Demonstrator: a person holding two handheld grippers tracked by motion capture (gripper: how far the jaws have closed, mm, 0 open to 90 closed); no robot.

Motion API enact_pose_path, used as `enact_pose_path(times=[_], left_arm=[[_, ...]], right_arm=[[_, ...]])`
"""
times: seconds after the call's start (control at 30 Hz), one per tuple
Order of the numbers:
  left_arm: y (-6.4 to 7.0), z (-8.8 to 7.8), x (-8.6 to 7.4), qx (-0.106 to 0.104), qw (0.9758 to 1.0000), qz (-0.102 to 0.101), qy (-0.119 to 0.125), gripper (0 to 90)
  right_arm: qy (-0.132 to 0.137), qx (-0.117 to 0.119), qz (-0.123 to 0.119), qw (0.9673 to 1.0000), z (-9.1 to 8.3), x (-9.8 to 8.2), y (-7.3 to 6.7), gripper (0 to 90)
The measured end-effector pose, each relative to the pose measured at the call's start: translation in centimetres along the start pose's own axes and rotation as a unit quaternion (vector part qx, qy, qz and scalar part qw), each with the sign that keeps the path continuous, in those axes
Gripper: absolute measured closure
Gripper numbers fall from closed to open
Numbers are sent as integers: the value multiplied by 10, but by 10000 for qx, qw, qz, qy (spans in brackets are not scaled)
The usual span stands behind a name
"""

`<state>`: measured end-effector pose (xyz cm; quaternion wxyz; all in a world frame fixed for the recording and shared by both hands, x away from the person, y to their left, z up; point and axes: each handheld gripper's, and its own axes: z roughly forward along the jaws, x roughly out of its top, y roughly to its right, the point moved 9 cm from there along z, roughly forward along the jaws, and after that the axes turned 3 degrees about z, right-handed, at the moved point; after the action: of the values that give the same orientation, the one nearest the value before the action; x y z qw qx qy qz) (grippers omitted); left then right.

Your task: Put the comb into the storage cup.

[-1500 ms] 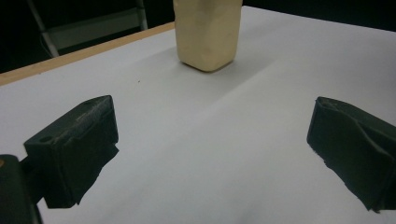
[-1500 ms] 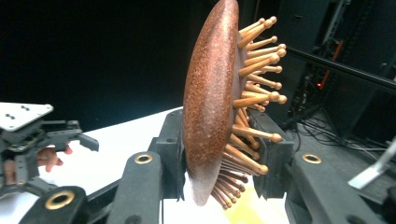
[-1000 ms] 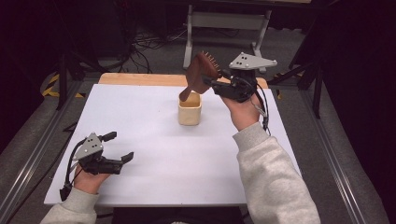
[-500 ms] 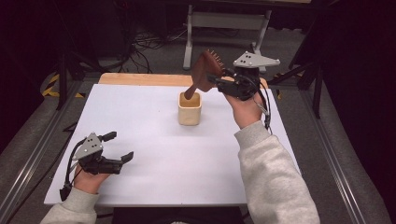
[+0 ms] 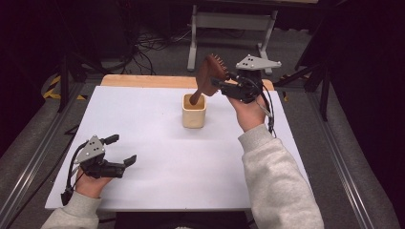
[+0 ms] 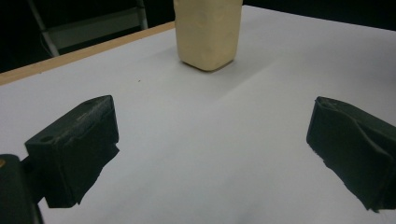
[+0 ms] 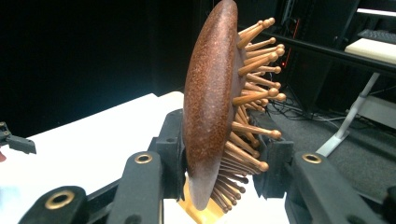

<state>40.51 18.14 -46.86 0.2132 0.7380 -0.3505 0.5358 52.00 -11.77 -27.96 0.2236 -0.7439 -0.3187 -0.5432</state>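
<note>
A brown wooden hairbrush point(image 5: 212, 71) with peg bristles stands tilted above a pale wooden cup point(image 5: 193, 112) near the far middle of the white board. The end of its handle dips into the cup's mouth. My right gripper point(image 5: 217, 82) is shut on the brush's head from the right. In the right gripper view the jaws clamp the brush point(image 7: 210, 102) by its back and its bristles, and the cup point(image 7: 201, 215) peeks out below. My left gripper point(image 5: 122, 149) rests at the near left, open with nothing between its jaws. In the left gripper view it point(image 6: 215, 144) faces the cup point(image 6: 208, 32).
The white board point(image 5: 157, 143) covers the table, with a bare wooden strip point(image 5: 138, 81) along its far edge. A grey metal stand point(image 5: 229, 21) is on the floor behind the table. Metal rails point(image 5: 33, 162) run along both sides.
The brush head has tipped slightly to the right with my right gripper, while the handle end stays at the cup. My left gripper has not moved.
</note>
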Motion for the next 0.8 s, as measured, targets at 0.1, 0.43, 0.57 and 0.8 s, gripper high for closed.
enact_pose_path(times=[0.1, 0.43, 0.57, 0.8], left_arm=[[0, 0, 0, -2, 10000, 1, -5, 32], [0, 0, 0, -10, 10000, -1, 10, 32], [0, 0, 0, -19, 10000, 0, -3, 31], [0, 0, 0, -19, 10000, 5, -12, 32]], right_arm=[[-59, 14, 51, 10000, 5, -5, 2, 609], [-252, 50, 197, 9995, 17, -17, 7, 609], [-312, 49, 224, 9992, 21, -22, 8, 609], [-405, 93, 294, 9987, 30, -32, 8, 608]])
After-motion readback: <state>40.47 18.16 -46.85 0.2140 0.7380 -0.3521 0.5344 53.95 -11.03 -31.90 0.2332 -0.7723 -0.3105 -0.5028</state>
